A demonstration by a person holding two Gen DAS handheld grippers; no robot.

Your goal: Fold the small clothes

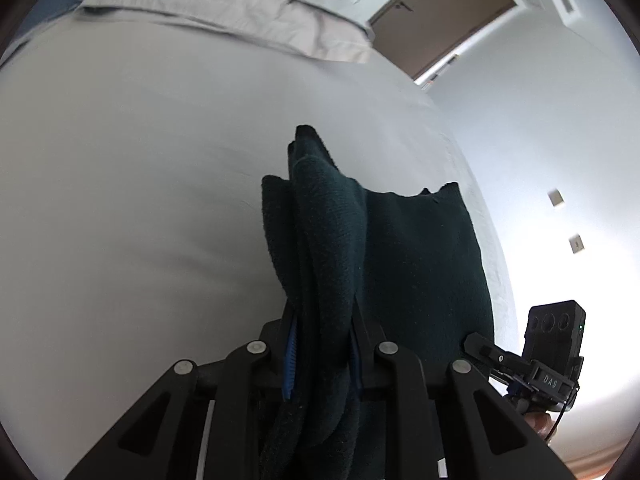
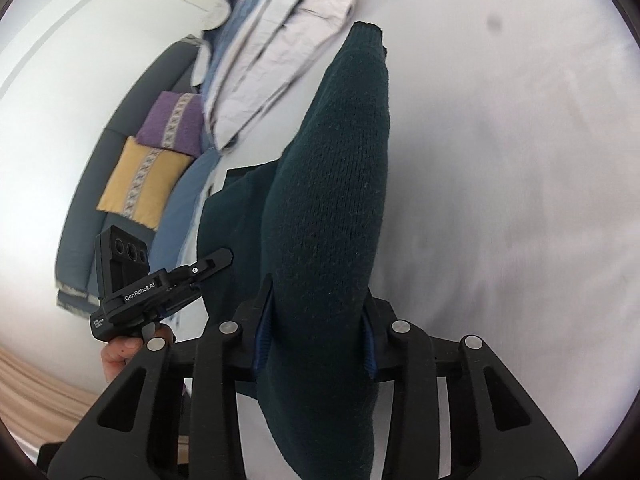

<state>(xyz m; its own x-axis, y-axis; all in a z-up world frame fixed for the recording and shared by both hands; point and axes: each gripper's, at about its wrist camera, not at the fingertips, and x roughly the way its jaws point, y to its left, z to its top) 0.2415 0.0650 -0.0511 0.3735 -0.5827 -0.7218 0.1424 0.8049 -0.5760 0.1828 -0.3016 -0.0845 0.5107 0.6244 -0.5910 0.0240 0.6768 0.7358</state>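
A dark green knit garment (image 1: 420, 264) is clamped by the left tool (image 1: 322, 344) and the right tool (image 2: 316, 332), above the white bed (image 1: 140, 200).

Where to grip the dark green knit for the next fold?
Keep the present holds: left gripper and right gripper each clamp a bunched edge of the dark green knit, entering from the near side. The cloth hangs slack between them over the white bed.

both fisheye views bend strongly toward a dark vignette rim. soft, even daylight; the white wall (image 1: 560, 160) glares, washed out at lower right. folded bedding (image 2: 280, 52) is motion-blurred; the dark knit (image 2: 332, 200) stays sharp.
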